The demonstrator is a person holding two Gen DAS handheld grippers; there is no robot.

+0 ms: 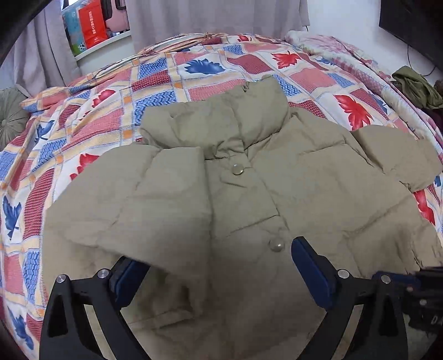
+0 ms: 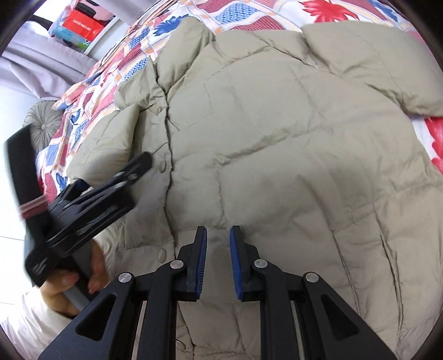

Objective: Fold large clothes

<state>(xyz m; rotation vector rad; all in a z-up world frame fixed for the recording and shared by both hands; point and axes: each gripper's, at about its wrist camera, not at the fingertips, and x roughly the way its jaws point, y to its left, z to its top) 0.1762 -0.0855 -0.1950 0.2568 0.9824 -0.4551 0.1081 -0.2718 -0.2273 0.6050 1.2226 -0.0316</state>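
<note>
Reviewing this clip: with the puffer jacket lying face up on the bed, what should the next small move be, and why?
Probably bring the left claw down onto the sleeve already folded across the front and press it flat. The jacket lies buttoned on the quilt, the left claw is wide open above that fold with nothing in it, and the other sleeve lies spread out; the right claw grips nothing.

Leaf-patterned bedspread [image 1: 249, 63], grey curtains [image 1: 216, 16], white wall [image 1: 343, 16]

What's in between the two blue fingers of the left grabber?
In the left wrist view, the left gripper stands wide open over the puffy jacket; jacket fabric and one snap button show between.
</note>
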